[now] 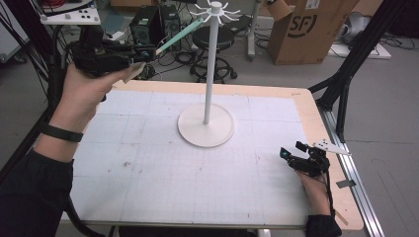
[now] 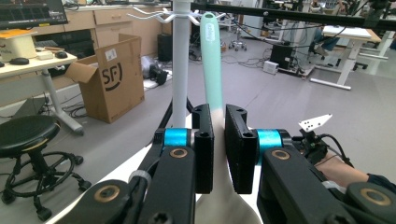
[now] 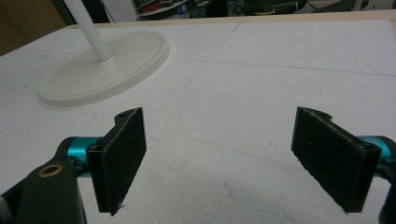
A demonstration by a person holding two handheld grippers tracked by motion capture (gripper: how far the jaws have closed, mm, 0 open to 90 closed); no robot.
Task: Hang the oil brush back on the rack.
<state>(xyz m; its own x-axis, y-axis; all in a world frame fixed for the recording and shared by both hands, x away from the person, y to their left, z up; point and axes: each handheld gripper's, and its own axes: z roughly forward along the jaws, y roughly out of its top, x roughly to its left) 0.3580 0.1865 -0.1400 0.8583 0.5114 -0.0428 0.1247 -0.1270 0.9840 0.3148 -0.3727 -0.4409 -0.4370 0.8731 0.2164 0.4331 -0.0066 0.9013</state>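
Observation:
A white hanging stand (image 1: 211, 64) rises from a round base (image 1: 205, 131) at mid table, with a ring of hooks (image 1: 216, 11) on top. My left gripper (image 1: 148, 52) is held high at the far left, shut on the pale blade end of a utensil with a mint-green handle (image 1: 180, 33). The handle slants up, and its tip is right by the hooks; I cannot tell if it touches one. In the left gripper view the jaws (image 2: 218, 116) clamp the utensil (image 2: 211, 60) beside the pole (image 2: 181, 70). My right gripper (image 1: 289, 154) rests open near the table's right edge, its jaws (image 3: 223, 116) empty, facing the base (image 3: 107, 65).
The table top is a white gridded mat (image 1: 163, 168) with a wooden rim. On the floor behind it stand a black stool (image 1: 213, 37), a cardboard box (image 1: 306, 29) and computer towers (image 1: 148, 24). A black frame leg (image 1: 346, 74) stands at the right.

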